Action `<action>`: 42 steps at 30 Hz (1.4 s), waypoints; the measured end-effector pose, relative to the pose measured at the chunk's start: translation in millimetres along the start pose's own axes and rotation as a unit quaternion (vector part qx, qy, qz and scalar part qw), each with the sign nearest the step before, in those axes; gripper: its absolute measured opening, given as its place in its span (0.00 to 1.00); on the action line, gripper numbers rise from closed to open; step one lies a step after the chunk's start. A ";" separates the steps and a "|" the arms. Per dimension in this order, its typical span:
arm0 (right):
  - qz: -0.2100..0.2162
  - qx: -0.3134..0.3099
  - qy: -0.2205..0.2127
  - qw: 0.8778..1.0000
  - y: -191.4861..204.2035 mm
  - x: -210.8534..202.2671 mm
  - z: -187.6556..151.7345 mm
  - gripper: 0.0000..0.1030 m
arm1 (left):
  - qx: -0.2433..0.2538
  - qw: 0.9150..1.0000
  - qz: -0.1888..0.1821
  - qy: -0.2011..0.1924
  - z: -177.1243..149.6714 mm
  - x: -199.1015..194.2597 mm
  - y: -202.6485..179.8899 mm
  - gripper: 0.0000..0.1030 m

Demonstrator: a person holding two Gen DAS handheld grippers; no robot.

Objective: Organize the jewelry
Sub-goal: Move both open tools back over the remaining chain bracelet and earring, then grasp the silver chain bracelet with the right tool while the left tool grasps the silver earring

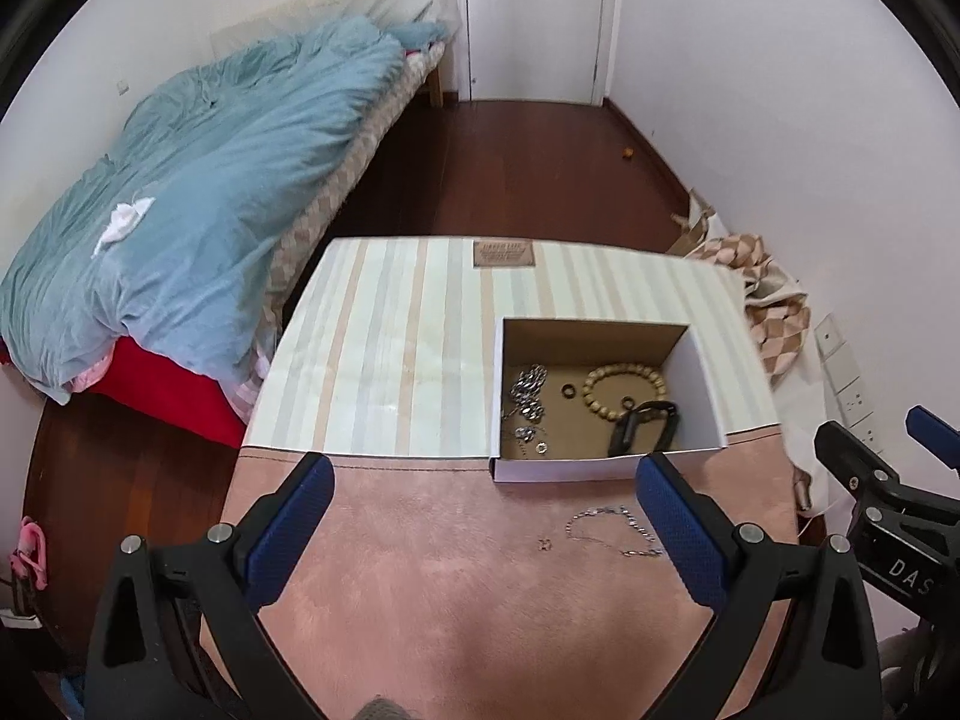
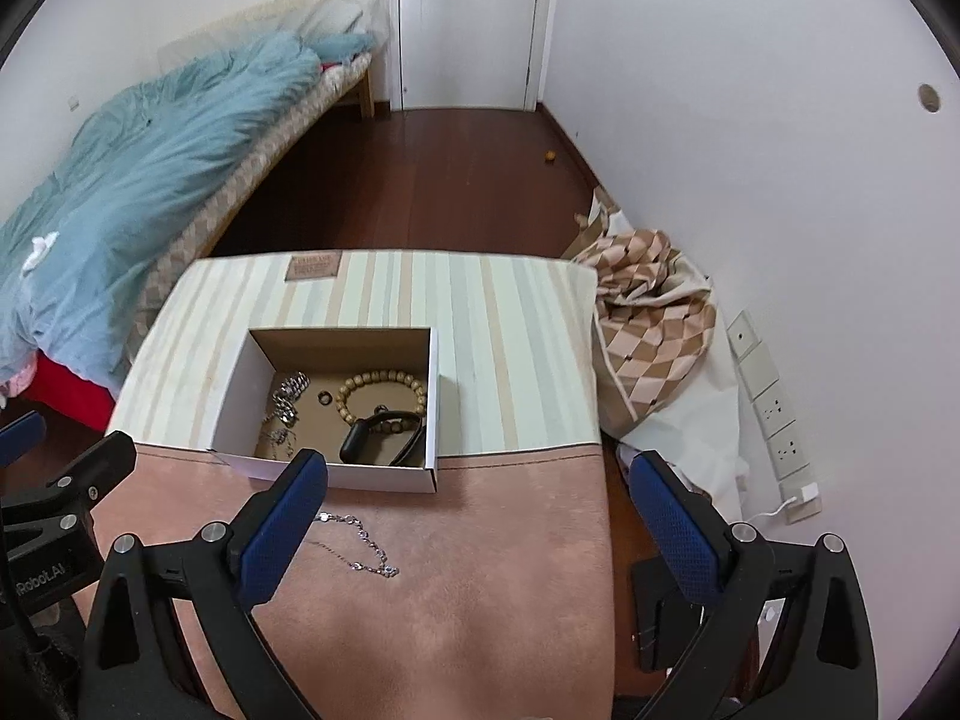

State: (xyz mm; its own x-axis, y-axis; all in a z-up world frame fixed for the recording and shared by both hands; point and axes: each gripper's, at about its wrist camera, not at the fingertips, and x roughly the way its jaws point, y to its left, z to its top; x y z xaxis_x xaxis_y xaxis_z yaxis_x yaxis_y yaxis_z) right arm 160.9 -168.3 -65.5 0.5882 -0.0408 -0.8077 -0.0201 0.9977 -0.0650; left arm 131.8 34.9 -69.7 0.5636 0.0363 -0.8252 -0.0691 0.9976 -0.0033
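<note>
A white cardboard box (image 1: pixel 564 469) (image 2: pixel 336 477) stands on the cloth-covered table. Inside lie a wooden bead bracelet (image 1: pixel 624 390) (image 2: pixel 381 393), a black band (image 1: pixel 639 427) (image 2: pixel 378 429), silver chains (image 1: pixel 528 396) (image 2: pixel 288 399) and small rings. A silver chain necklace (image 1: pixel 612 531) (image 2: pixel 360 543) lies on the pink cloth just in front of the box, with a tiny silver piece (image 1: pixel 545 544) left of it. My left gripper (image 1: pixel 483 531) is open and empty, above the pink cloth before the box. My right gripper (image 2: pixel 480 531) is open and empty, to the right of the necklace.
The table has a striped cloth (image 1: pixel 408 348) at the back and pink cloth (image 2: pixel 480 600) in front. A bed with a blue duvet (image 1: pixel 198 204) stands left. A checked bag (image 2: pixel 654 330) and wall sockets (image 2: pixel 774 420) are at the right.
</note>
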 end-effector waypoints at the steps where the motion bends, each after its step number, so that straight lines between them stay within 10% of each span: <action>1: 0.001 0.001 -0.006 1.000 -0.4 -7.3 -0.6 0.99 | 0.000 1.000 -0.003 -0.004 -0.1 -5.6 -0.4 1.00; 8: 0.019 0.018 -0.014 1.000 -4.3 -28.3 -6.4 0.99 | -0.008 1.000 -0.005 -0.019 -1.9 -27.1 3.4 1.00; 17: 0.056 0.040 0.085 0.994 4.2 66.9 -65.8 0.98 | -0.017 0.997 0.058 0.055 -48.8 37.8 23.5 1.00; 20: 0.065 0.053 0.110 0.990 10.7 100.9 -83.4 0.66 | -0.028 0.993 0.081 0.081 -67.4 62.5 31.7 1.00; 28: 0.077 0.033 0.146 0.986 44.6 149.1 -111.7 0.56 | -0.040 0.988 0.098 0.116 -85.3 92.8 45.4 1.00; 30: 0.050 0.008 0.128 0.990 52.4 146.1 -116.4 0.42 | -0.039 0.987 0.100 0.117 -86.0 96.3 47.3 1.00; 32: 0.048 0.004 0.124 0.991 51.2 143.8 -118.0 0.03 | -0.037 0.987 0.098 0.120 -86.4 100.3 46.5 1.00; 42: 0.098 0.093 0.102 0.986 -17.0 117.8 -117.1 0.00 | -0.012 0.988 0.059 0.140 -89.3 122.3 16.2 1.00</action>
State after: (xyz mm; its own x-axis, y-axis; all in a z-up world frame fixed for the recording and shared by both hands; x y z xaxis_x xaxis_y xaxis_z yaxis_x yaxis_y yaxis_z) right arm 135.9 -196.4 -228.2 0.4122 0.1616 -0.8966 0.0430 0.9796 0.1963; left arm 126.1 50.2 -221.1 0.3015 0.1320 -0.9443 -0.1421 0.9855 0.0923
